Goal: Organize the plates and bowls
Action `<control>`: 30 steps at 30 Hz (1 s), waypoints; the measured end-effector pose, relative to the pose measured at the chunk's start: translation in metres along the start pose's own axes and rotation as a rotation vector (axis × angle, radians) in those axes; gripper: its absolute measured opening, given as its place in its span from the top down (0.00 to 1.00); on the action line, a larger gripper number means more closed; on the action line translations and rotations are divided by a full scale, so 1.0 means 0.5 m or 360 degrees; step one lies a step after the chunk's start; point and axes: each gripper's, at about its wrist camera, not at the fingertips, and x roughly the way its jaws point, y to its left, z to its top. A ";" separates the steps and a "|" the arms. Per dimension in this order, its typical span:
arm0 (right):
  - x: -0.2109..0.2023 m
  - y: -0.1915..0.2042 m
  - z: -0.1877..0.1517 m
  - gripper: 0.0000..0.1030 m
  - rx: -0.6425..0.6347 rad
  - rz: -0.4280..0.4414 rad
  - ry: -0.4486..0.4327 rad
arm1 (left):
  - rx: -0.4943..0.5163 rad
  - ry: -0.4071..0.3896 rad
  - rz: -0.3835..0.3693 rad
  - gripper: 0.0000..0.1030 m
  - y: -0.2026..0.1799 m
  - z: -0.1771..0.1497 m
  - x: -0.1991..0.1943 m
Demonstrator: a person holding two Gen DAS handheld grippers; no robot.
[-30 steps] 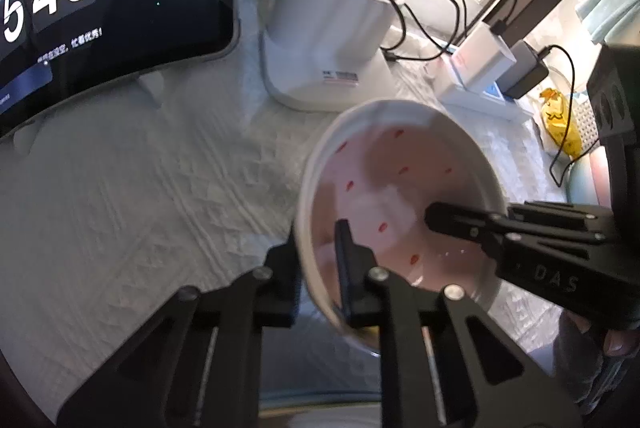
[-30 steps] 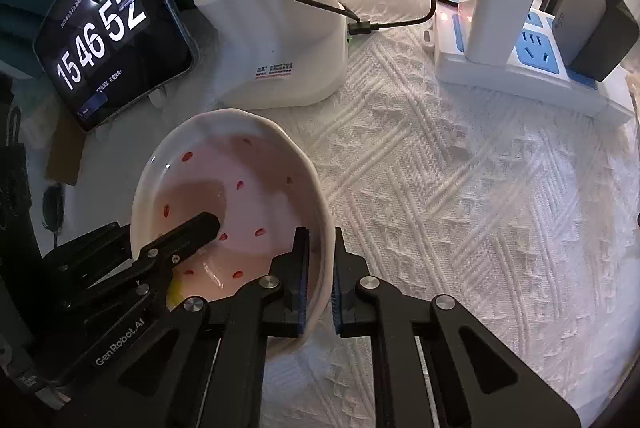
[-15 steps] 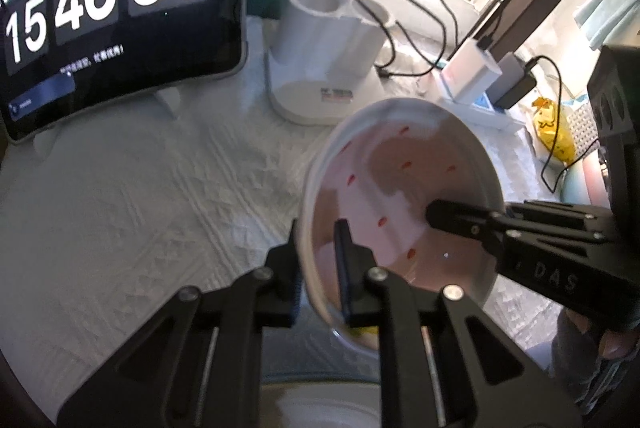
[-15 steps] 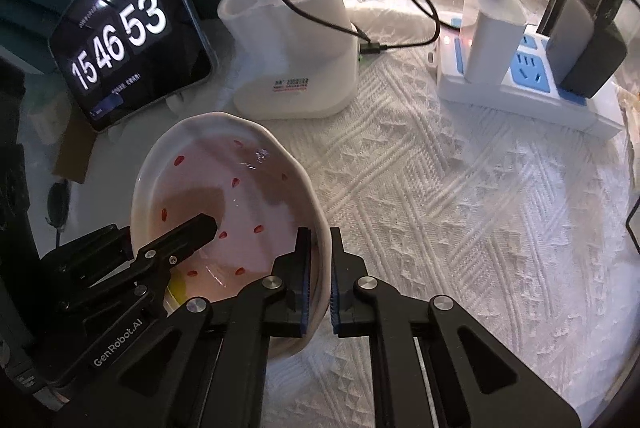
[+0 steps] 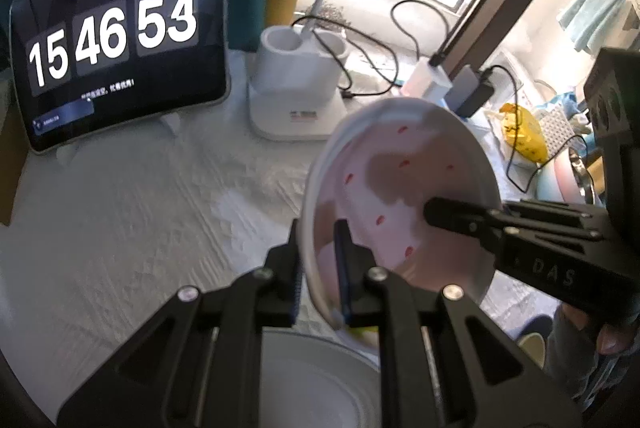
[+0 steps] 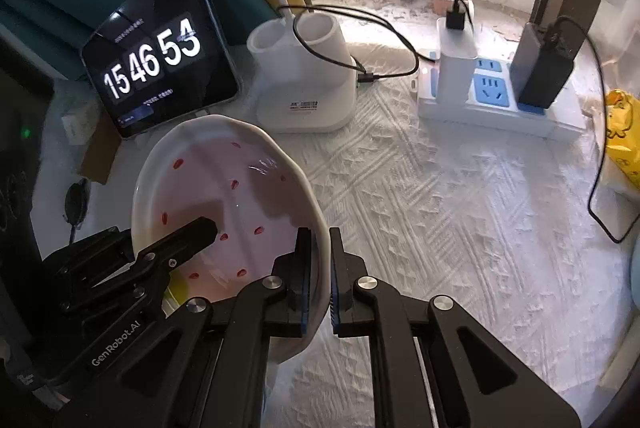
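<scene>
Raised since the earlier frame, the speckled pink bowl [image 5: 400, 195] hangs tilted above the tabletop [image 6: 460, 211]. My left gripper [image 5: 320, 268] and right gripper [image 6: 318, 276] each clamp opposite rims.

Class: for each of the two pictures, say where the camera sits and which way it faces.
Left wrist: on the left gripper, facing steeply down; shows the right gripper and a hand.
Right wrist: on the right gripper, facing steeply down; shows the left gripper.
Shared: pink bowl, clock tablet, white holder.
</scene>
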 end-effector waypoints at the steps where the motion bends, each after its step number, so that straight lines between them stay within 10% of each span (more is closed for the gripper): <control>1: -0.007 0.001 -0.004 0.92 -0.0002 0.0002 -0.0009 | 0.0006 -0.0008 -0.0001 0.86 -0.005 -0.002 -0.007; 30: -0.177 -0.038 -0.150 0.92 -0.0001 -0.0034 -0.0178 | 0.0136 -0.0113 -0.0094 0.86 -0.143 -0.085 -0.124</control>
